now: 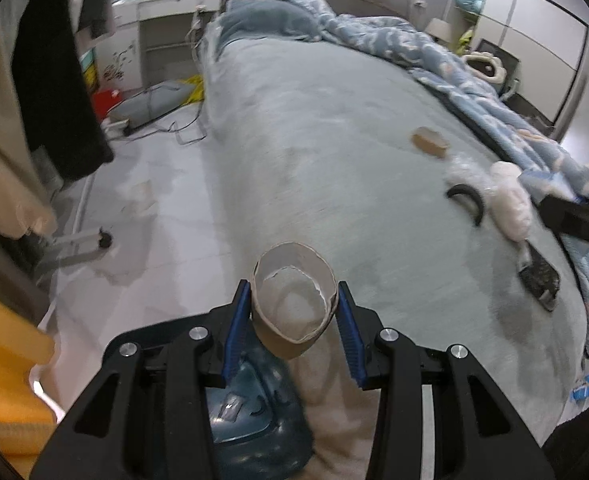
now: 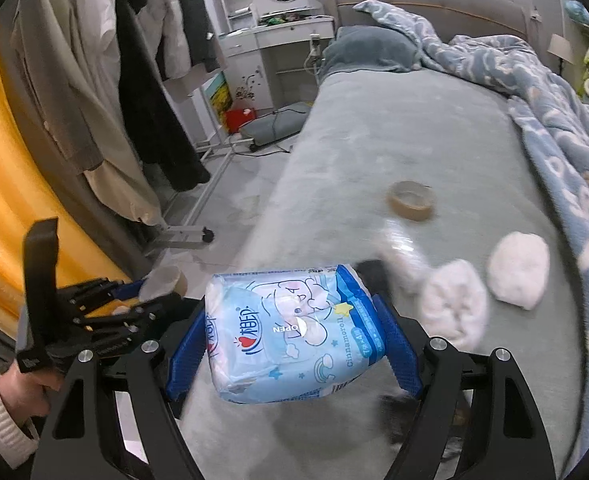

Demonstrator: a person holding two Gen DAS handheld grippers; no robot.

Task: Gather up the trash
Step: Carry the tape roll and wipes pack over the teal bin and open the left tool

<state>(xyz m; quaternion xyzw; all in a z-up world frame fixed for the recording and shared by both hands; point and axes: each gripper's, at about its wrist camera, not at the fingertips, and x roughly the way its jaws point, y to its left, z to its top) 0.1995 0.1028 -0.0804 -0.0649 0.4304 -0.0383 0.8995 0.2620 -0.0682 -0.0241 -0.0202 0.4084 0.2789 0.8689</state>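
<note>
Both tools carry trash above the bed.

Left tool [image 1: 294, 312] clamps a cardboard tube [image 1: 294, 304] across its width; right tool [image 2: 294, 344] squeezes a tissue pack [image 2: 290, 332], while tape roll [image 2: 412, 200] and wads [image 2: 518, 272] lie on the bed [image 2: 354, 140].

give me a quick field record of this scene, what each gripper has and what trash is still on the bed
left gripper: shut on cardboard tube
right gripper: shut on blue tissue pack
left on bed: tape roll, two white wads, clear plastic wrap
bed edge: blue patterned blanket
beside bed: clothes rack with coats
</note>
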